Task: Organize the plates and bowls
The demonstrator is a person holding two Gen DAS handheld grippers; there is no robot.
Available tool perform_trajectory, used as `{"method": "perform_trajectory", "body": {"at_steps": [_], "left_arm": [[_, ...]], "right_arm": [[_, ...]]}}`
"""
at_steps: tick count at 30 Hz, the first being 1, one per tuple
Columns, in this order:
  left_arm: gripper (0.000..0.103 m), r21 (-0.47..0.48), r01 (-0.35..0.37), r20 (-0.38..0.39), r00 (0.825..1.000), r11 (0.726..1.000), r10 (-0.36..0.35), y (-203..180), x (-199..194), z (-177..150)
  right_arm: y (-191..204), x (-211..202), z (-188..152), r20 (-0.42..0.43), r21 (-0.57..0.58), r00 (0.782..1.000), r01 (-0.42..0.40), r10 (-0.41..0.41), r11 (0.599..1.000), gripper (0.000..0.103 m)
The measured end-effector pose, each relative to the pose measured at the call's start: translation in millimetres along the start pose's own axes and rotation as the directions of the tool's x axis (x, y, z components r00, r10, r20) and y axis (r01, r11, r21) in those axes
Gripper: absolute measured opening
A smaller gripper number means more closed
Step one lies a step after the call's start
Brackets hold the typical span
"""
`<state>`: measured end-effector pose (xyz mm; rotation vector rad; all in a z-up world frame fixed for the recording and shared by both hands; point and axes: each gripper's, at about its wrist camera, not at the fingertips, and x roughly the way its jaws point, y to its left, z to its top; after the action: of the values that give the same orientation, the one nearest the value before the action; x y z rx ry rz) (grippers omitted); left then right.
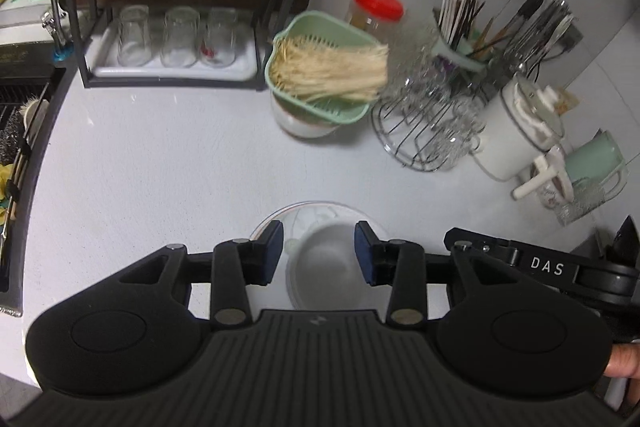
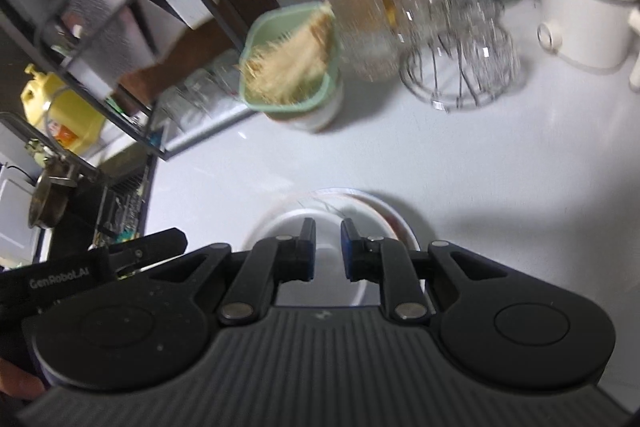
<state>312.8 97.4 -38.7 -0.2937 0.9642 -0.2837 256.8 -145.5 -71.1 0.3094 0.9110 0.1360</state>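
Observation:
A white bowl (image 1: pixel 326 259) sits in a clear glass plate (image 1: pixel 276 217) on the white counter, just under my left gripper (image 1: pixel 320 253), which is open with a finger on each side of the bowl. In the right wrist view the same bowl (image 2: pixel 280 223) and plate (image 2: pixel 384 211) lie under my right gripper (image 2: pixel 327 251), whose jaws stand a narrow gap apart with nothing between them. A second white bowl (image 1: pixel 300 125) stands further back under a green strainer (image 1: pixel 320 67) of pale sticks.
A black rack (image 1: pixel 172 27) with three upturned glasses stands back left, by the sink (image 1: pixel 16 131). A red-lidded jar (image 1: pixel 376 11), a wire stand of glass cups (image 1: pixel 428 123), a cutlery holder (image 1: pixel 472 35), a white pot (image 1: pixel 516 131) and a green mug (image 1: pixel 596 159) line the back right.

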Motion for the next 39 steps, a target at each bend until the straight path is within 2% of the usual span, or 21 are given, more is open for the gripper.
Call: {"method": "perform_trajectory", "body": {"at_steps": [3, 4, 5, 6, 8, 11, 17, 21, 25, 30, 39], "left_arm": [[0.052, 0.000, -0.004, 0.047, 0.999, 1.000, 0.004, -13.6, -26.7, -3.1], [0.059, 0.000, -0.011, 0.067, 0.998, 1.000, 0.011, -19.2, -35.7, -4.9], [0.067, 0.000, -0.017, 0.086, 0.996, 1.000, 0.017, -24.0, -43.9, -6.6], [0.071, 0.001, -0.029, 0.107, 0.994, 1.000, 0.028, -29.3, -53.3, -9.2], [0.082, 0.014, -0.055, 0.148, 0.988, 0.998, 0.053, -39.5, -69.2, -15.3], [0.092, 0.046, -0.113, 0.210, 0.972, 0.993, 0.101, -55.2, -91.7, -27.7], [0.098, 0.049, -0.177, 0.270, 0.950, 0.983, 0.157, -72.3, -124.0, -60.7], [0.099, 0.040, -0.203, 0.273, 0.944, 0.978, 0.185, -80.6, -134.1, -85.0], [0.100, 0.031, -0.244, 0.287, 0.931, 0.969, 0.225, -90.3, -142.8, -108.7], [0.100, 0.009, -0.258, 0.277, 0.929, 0.966, 0.246, -93.7, -150.8, -134.3], [0.100, 0.009, -0.298, 0.262, 0.922, 0.954, 0.285, -106.3, -159.7, -177.6]], "right_arm": [[7.1, -23.2, 2.6, 0.058, -0.052, 0.998, -0.010, 0.013, 0.999, 0.017], [8.4, -31.2, 2.9, 0.075, -0.069, 0.997, -0.011, 0.017, 0.998, 0.018], [8.9, -39.1, 2.8, 0.091, -0.084, 0.996, -0.012, 0.020, 0.996, 0.024], [8.7, -46.5, 2.8, 0.107, -0.097, 0.994, -0.017, 0.027, 0.995, 0.041], [6.1, -61.2, 0.8, 0.141, -0.115, 0.989, -0.026, 0.043, 0.993, 0.062], [-1.0, -81.6, -4.2, 0.178, -0.144, 0.983, -0.025, 0.051, 0.989, 0.063], [-14.2, -119.5, -23.7, 0.229, -0.187, 0.971, -0.018, 0.062, 0.982, 0.063], [-20.1, -137.0, -39.7, 0.253, -0.206, 0.964, -0.032, 0.085, 0.978, 0.064], [-23.9, -150.5, -56.8, 0.276, -0.231, 0.956, -0.030, 0.095, 0.973, 0.078], [-33.1, -160.9, -77.1, 0.276, -0.230, 0.954, -0.051, 0.116, 0.972, 0.091], [-41.1, -166.4, -109.9, 0.259, -0.237, 0.958, -0.060, 0.123, 0.970, 0.092]]}}
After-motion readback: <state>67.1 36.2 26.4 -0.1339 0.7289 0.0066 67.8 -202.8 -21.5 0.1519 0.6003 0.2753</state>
